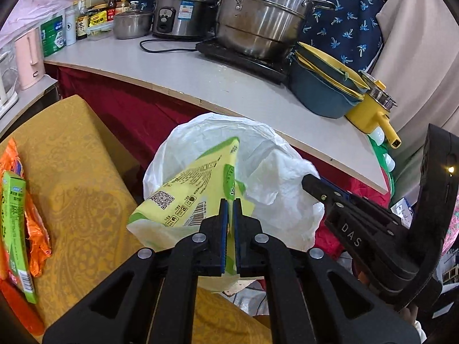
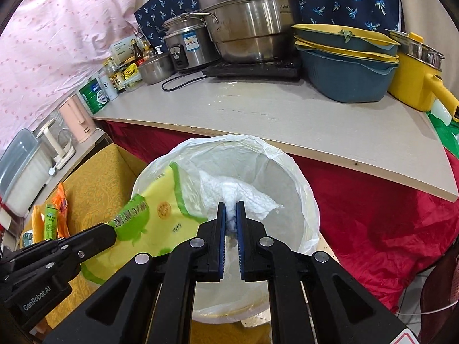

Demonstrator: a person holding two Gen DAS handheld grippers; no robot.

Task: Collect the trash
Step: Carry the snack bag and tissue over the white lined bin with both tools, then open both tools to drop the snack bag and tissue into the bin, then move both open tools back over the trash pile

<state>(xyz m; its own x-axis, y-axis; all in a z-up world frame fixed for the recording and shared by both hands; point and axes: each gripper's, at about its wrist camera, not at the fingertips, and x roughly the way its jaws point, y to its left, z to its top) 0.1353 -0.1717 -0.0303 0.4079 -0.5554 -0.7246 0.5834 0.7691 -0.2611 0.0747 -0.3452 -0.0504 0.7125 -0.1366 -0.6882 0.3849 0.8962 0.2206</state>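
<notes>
The yellow-green wrapper (image 1: 186, 189) is pinched flat between the blue pads of your left gripper (image 1: 230, 203), and it hangs over the 9 o'clock rim of the white bin bag (image 2: 287, 154). In the left wrist view its back side shows a QR code, a barcode and small printed lines that I cannot read; in the right wrist view (image 2: 149, 218) you see the front with large white characters on green and a round orange seal.

Your right gripper (image 2: 231, 205) is closed narrow on a crumpled white paper towel (image 2: 243, 197), held over the open mouth of the bag. From the left wrist view this gripper (image 1: 311, 182) comes in from 3 o'clock with "DAS" on its side, and the towel itself is hard to separate from the bag plastic. From the right wrist view the left gripper's body at 8 o'clock carries "GenRobot.AI".

Only the left view shows clearly the green box (image 1: 15, 229) with a barcode, lying on an orange wrapper (image 1: 34, 229) at 9 o'clock on the mustard patterned cloth (image 1: 77, 172).

Behind the bag is a grey counter (image 2: 258, 114) with a red cloth below. On it stand a steel steamer pot (image 2: 249, 17) marked "ASD" on a black induction cooker (image 2: 252, 70), a rice cooker (image 2: 186, 48), stacked blue and yellow basins (image 2: 344, 66), a yellow pot (image 2: 413, 80) and sauce bottles (image 2: 126, 68) at 10 o'clock.
</notes>
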